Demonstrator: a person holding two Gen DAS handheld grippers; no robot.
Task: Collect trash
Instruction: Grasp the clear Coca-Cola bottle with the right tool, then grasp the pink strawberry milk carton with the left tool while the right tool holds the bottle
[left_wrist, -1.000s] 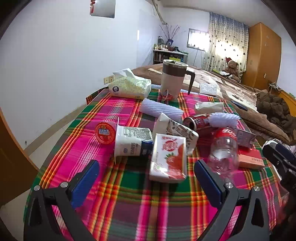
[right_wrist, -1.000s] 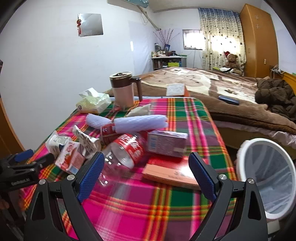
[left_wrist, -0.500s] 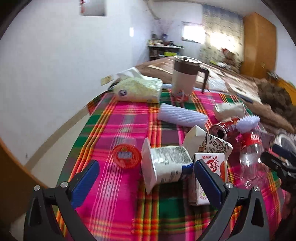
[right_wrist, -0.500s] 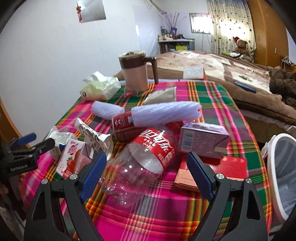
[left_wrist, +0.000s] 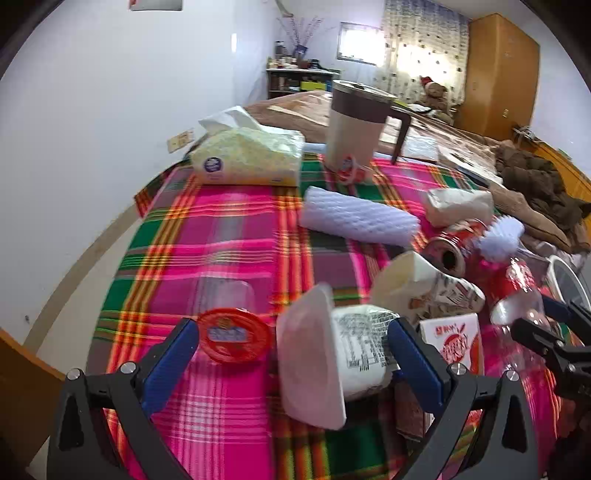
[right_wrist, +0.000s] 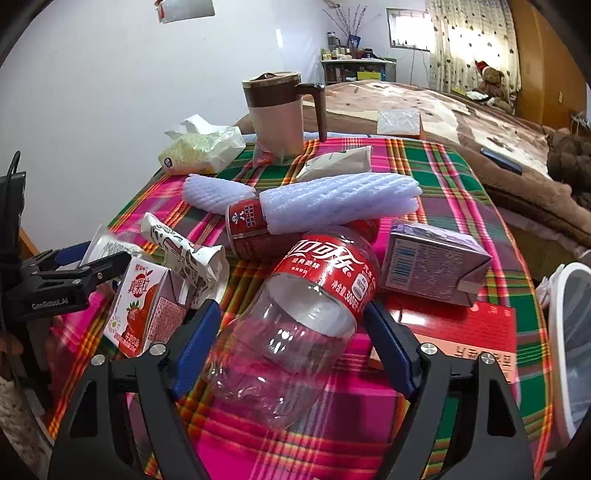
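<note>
Your right gripper (right_wrist: 291, 332) is spread wide around the clear bottle (right_wrist: 295, 328), a blue pad on each side of its body just below the red label; whether either pad touches the plastic can't be told. Your left gripper (left_wrist: 291, 354) is also spread wide, with the white cup (left_wrist: 332, 354) lying on its side between the fingers and the red lid (left_wrist: 233, 334) flat on the cloth just inside the left finger (left_wrist: 170, 362).

Around the bottle things are crowded: the strawberry carton (right_wrist: 144, 310) sits just to its left, a crumpled wrapper (right_wrist: 184, 251) behind that, a red can (right_wrist: 251, 225) under a white foam sleeve (right_wrist: 332, 203) right beyond its label, and a purple carton (right_wrist: 432, 266) on a red box (right_wrist: 465, 328) to the right. Further back stand the mug (right_wrist: 280, 114) and tissue pack (right_wrist: 203, 147).

The bin (right_wrist: 569, 343) waits past the table's right edge. Bare plaid cloth (left_wrist: 221, 236) lies open left of the cup, up to the tissues.
</note>
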